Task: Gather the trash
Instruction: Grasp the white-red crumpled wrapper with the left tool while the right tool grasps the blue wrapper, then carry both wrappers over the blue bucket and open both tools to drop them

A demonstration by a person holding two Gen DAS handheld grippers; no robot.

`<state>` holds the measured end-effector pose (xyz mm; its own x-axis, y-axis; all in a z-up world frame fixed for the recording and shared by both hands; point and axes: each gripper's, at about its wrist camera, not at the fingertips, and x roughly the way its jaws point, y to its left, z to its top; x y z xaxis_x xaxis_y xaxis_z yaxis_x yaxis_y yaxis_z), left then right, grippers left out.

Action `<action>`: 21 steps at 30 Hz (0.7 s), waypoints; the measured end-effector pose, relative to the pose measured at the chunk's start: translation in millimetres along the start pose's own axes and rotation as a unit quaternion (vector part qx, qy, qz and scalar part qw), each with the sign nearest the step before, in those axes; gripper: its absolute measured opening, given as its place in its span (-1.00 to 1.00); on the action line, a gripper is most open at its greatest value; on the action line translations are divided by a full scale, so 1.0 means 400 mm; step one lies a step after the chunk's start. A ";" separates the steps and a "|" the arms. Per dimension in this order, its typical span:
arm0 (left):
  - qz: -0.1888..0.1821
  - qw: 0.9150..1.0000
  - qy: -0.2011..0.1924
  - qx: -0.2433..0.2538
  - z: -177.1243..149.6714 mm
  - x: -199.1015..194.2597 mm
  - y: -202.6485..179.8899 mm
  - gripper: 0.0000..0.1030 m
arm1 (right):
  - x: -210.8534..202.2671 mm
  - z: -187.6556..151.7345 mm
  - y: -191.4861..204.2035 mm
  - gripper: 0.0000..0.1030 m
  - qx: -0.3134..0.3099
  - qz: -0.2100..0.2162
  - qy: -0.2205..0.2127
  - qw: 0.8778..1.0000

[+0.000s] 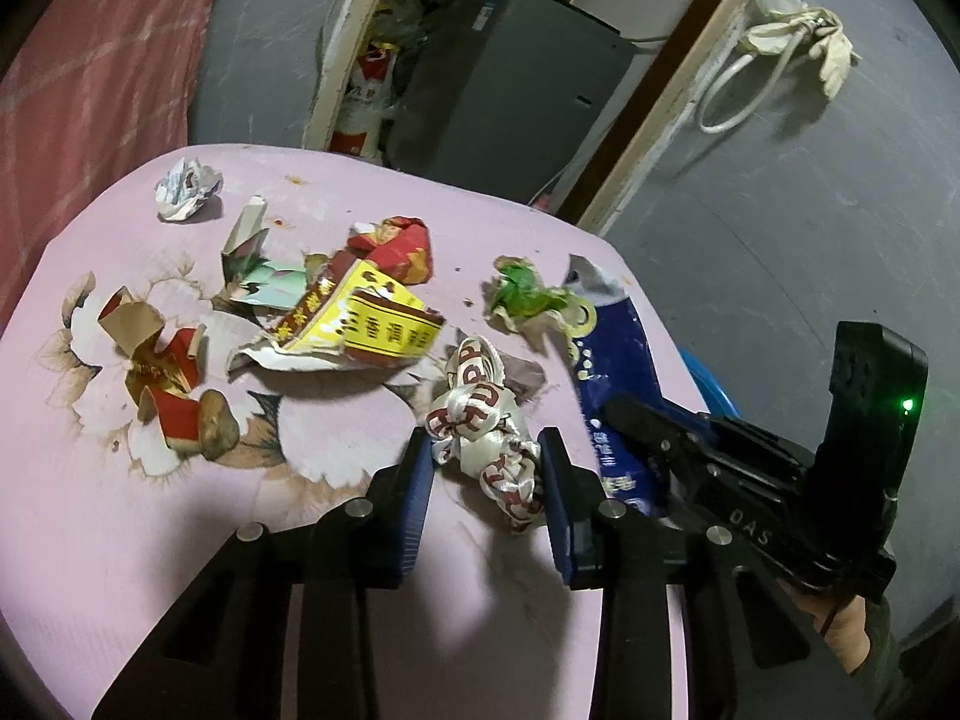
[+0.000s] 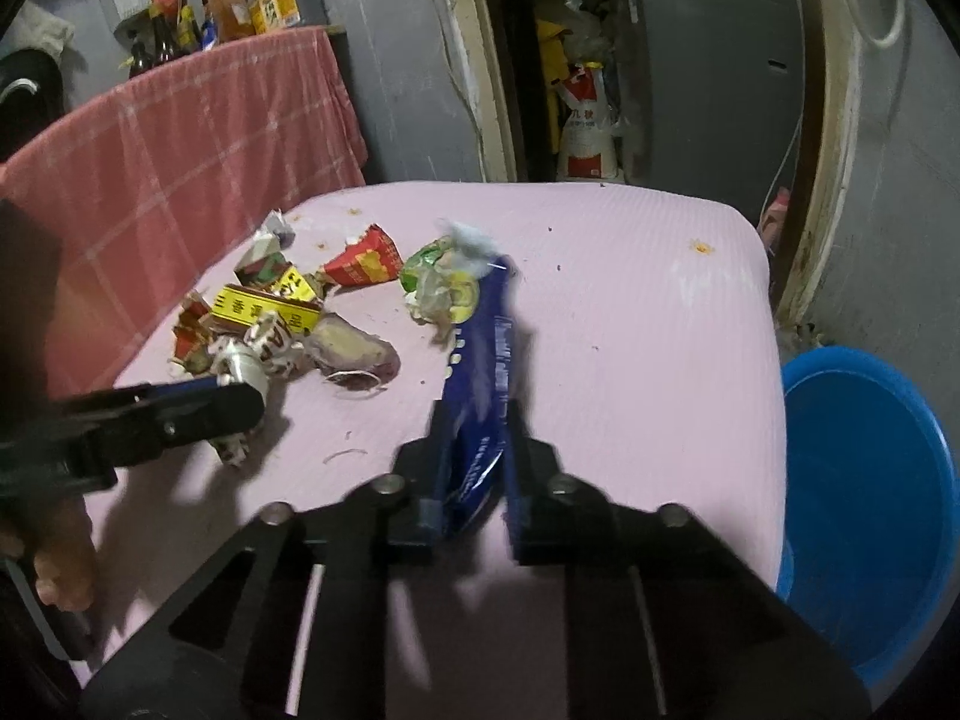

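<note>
Trash lies scattered on a pink floral tabletop (image 1: pixel 336 420). My left gripper (image 1: pixel 486 450) is shut on a crumpled white ribbon with red letters (image 1: pixel 480 414), its blue pads pressing both sides of it. To its right, my right gripper (image 2: pixel 477 438) is shut on the near end of a long dark blue wrapper (image 2: pixel 480 354), which stretches away over the table. The same blue wrapper (image 1: pixel 606 354) shows in the left wrist view, running under the right gripper (image 1: pixel 630 420). The left gripper (image 2: pixel 252 396) enters the right wrist view from the left, with the ribbon (image 2: pixel 270 342) at its tip.
A yellow and red packet (image 1: pixel 372 324), a green wrapper (image 1: pixel 522 294), a red wrapper (image 1: pixel 396 246), torn red carton pieces (image 1: pixel 162 372) and a white paper ball (image 1: pixel 186 186) lie further out. A blue bucket (image 2: pixel 870 510) stands on the floor off the table's right edge.
</note>
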<state>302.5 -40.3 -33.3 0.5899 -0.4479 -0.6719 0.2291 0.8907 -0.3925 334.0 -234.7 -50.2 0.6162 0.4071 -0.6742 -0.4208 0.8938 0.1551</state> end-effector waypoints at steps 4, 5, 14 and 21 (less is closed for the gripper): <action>-0.006 1.000 -0.010 0.014 -0.013 -0.012 -0.023 -0.43 | -0.037 -0.012 0.008 -0.88 0.004 0.006 -0.031 0.999; -0.005 1.000 -0.015 0.018 -0.016 -0.016 -0.032 -0.43 | -0.048 -0.015 0.011 -0.90 0.002 0.004 -0.039 0.999; -0.011 0.992 -0.102 0.067 -0.009 -0.079 -0.156 -0.43 | -0.260 -0.011 0.016 -0.94 -0.017 -0.031 -0.186 0.982; -0.034 0.976 -0.179 0.123 0.016 -0.102 -0.317 -0.43 | -0.438 -0.014 -0.020 -0.94 -0.025 -0.100 -0.292 0.951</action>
<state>254.3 -134.5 48.0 0.7891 -0.4899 -0.3705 0.4296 0.8713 -0.2372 225.7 -314.2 62.4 0.9458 0.2777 -0.1685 -0.2780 0.9603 0.0218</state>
